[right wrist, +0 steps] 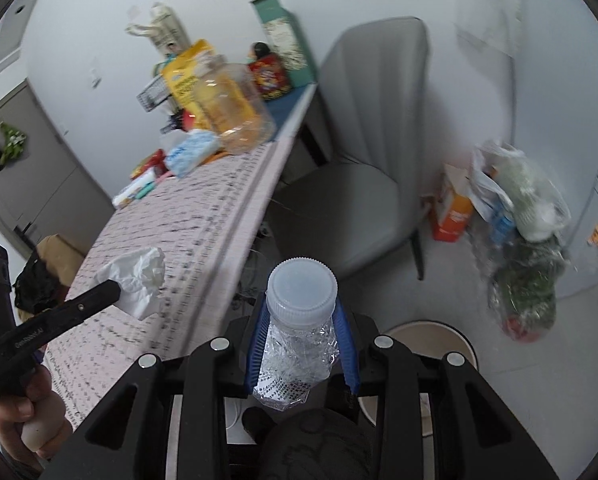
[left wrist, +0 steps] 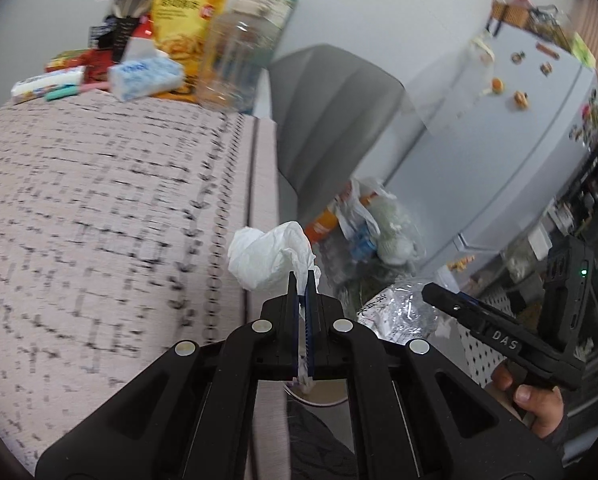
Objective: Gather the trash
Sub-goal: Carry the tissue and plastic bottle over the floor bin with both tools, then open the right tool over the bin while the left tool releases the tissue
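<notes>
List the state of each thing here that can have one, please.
left gripper: shut on the tissue
tissue: crumpled, held above the table edge
right gripper: shut on the bottle
bottle: crushed, cap on
trash bin: open, on the floor below
chair: unoccupied

The right hand-held gripper (right wrist: pixel 302 328) clamps a crumpled clear plastic bottle with a white screw cap (right wrist: pixel 301 312) between blue pads. At near left, the left hand-held gripper (right wrist: pixel 113 290) pinches a crumpled white tissue (right wrist: pixel 139 276) over the pink patterned worktop (right wrist: pixel 203 216). A grey upholstered chair (right wrist: pixel 359 184) stands farther back.
</notes>
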### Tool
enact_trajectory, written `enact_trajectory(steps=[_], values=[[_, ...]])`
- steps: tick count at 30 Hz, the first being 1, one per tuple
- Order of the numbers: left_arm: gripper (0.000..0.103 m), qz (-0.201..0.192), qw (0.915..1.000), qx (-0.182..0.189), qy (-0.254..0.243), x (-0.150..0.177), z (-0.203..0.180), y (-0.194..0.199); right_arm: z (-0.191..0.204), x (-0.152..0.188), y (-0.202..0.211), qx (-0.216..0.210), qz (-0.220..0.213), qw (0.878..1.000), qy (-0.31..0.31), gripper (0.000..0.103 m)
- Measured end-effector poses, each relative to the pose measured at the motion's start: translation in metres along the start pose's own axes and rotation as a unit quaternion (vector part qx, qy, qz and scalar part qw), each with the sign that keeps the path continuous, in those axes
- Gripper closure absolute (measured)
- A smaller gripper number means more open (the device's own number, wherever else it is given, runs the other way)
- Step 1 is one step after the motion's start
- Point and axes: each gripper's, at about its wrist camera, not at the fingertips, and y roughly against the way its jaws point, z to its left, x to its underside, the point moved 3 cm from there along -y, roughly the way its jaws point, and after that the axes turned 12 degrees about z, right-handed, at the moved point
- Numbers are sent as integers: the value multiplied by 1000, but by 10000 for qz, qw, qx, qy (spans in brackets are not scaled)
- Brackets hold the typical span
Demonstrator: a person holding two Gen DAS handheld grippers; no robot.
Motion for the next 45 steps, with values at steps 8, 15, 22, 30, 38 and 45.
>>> enact_trajectory(steps=[8, 15, 22, 30, 38, 45], values=[[100, 466, 9987, 103, -179, 2, -26, -43, -70, 23, -41, 399, 354, 9966, -632, 71], [100, 912, 9953, 69, -305, 11, -43, -83, -118, 44, -82, 600, 676, 9905, -1035, 71], [100, 1185, 9922, 2, -382, 15, -53, -109, -154, 53, -117, 478, 881, 9859, -1344, 44], [100, 1461, 9879, 36, -525, 21, -70, -133, -185, 66, -106, 634, 882, 9817, -1563, 41], [99, 1817, 9801, 362, -709, 28, -104, -162, -209, 68, -64, 755, 587, 9806, -1711, 35], [26, 1667, 9824, 623, -562, 23, -103, -160, -210, 67, -47, 767, 457, 9810, -1725, 35]])
